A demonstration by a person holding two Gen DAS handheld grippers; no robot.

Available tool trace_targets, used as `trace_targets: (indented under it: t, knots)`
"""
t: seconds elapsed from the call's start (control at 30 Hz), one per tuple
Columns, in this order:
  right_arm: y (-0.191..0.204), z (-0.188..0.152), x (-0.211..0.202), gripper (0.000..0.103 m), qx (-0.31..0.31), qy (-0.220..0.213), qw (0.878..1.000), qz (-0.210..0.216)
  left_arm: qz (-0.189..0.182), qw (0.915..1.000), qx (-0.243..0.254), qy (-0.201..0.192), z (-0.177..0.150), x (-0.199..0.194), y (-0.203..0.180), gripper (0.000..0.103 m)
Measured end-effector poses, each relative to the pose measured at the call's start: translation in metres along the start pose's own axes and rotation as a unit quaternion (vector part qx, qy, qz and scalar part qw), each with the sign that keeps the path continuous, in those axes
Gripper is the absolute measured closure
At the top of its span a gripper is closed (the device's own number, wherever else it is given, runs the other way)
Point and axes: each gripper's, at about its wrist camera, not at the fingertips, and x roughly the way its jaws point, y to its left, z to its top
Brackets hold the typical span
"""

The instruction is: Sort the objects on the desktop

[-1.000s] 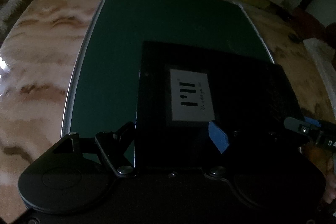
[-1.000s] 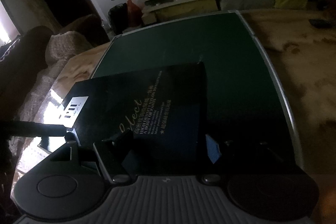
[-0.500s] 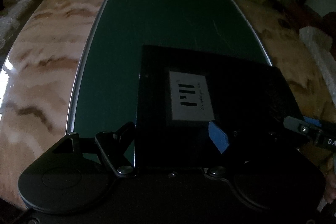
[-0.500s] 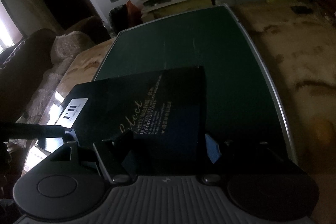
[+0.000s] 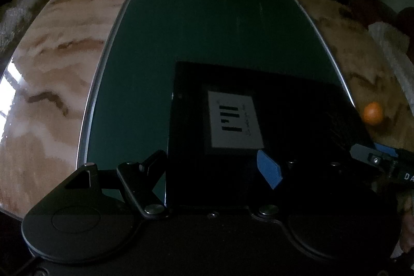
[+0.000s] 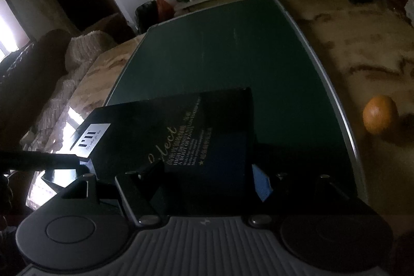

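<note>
A flat black box with a white label hangs over the near part of the green mat, held at both ends. My left gripper is shut on the labelled end, a black finger on one side and a blue pad on the other. My right gripper is shut on the other end of the box, where gold lettering shows. The tip of the right gripper shows at the right of the left wrist view. The left gripper shows as a dark bar at the left of the right wrist view.
The green mat lies on a marble-patterned table. An orange sits on the table just right of the mat, also seen as the orange. Sofas and a low white shelf stand beyond the table.
Both grippers have moved together across the table with the box held between them. The mat has slid in the views and the orange has come into sight at the right.
</note>
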Motion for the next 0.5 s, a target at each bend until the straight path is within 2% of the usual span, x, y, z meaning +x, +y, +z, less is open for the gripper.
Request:
trace_targets:
  t: [0.27,0.5]
  knots:
    - [0.005,-0.02,-0.001,0.027,-0.008,0.002,1.0,-0.013,0.002,1.0,0.004,0.006,-0.018,0.005,0.001,0.026]
    - [0.008,-0.025,0.008,0.027,-0.011,0.007,1.0,-0.023,0.002,0.9999,0.0,0.013,-0.022,0.016,0.005,0.026]
